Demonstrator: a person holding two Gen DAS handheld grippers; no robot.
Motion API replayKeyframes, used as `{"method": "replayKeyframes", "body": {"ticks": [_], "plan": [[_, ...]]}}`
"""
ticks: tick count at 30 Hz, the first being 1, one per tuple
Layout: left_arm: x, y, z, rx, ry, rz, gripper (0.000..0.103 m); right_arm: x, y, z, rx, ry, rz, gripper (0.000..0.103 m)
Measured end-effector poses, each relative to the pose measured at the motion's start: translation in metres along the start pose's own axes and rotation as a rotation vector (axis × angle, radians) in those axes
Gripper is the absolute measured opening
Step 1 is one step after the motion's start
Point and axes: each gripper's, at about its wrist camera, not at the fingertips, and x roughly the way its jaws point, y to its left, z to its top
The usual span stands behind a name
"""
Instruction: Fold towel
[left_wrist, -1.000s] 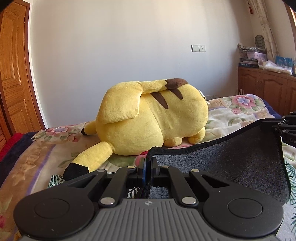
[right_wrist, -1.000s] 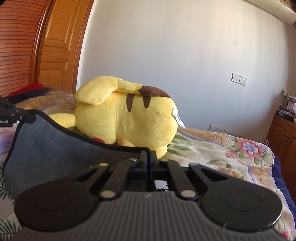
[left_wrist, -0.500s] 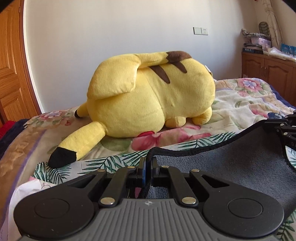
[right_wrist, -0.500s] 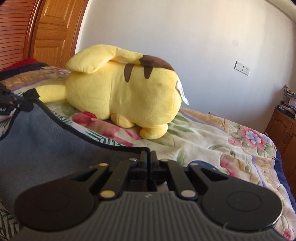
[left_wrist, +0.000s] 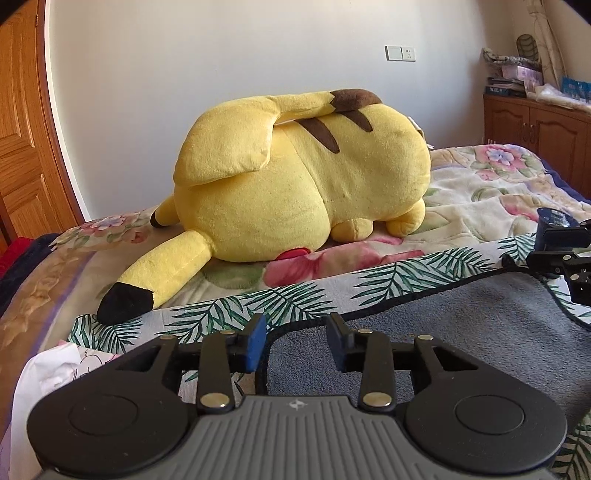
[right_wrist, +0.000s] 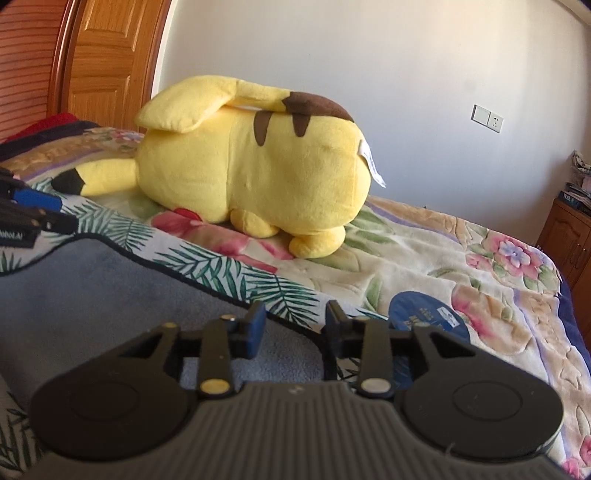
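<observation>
Both tools, clamped on the towel's corners a second ago, now stand with fingers spread: left tool (left_wrist: 295, 341), right tool (right_wrist: 295, 328). Released, the grey, dark-edged, leaf-print-backed towel (left_wrist: 461, 328) lies doubled on the floral bed (right_wrist: 424, 254); this fold looks finished.

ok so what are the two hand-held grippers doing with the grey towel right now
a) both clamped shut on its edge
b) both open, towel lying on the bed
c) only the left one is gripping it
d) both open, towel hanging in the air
b: the left hand-held gripper and the right hand-held gripper both have their fingers spread apart with nothing pinched between them, and the grey towel lies on the leaf-print cloth on the bed.
</observation>
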Motion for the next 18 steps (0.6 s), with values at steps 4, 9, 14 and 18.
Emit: {"method": "replayKeyframes", "body": {"ticks": [4, 9, 14, 18], "plan": [[-0.019, 0.000, 0.002, -0.009, 0.006, -0.005, 0.021, -0.018, 0.000, 0.006, 0.013, -0.004, 0.019, 0.037], [-0.053, 0.001, 0.007, -0.022, 0.004, -0.013, 0.022, -0.053, -0.001, 0.019, 0.038, -0.024, 0.040, 0.037], [-0.090, -0.001, 0.013, -0.013, 0.001, -0.013, 0.022, -0.095, 0.001, 0.037, 0.045, -0.055, 0.051, 0.037], [-0.121, -0.005, 0.020, -0.014, -0.012, -0.020, 0.023, -0.127, -0.002, 0.050, 0.078, -0.076, 0.060, 0.037]]}}
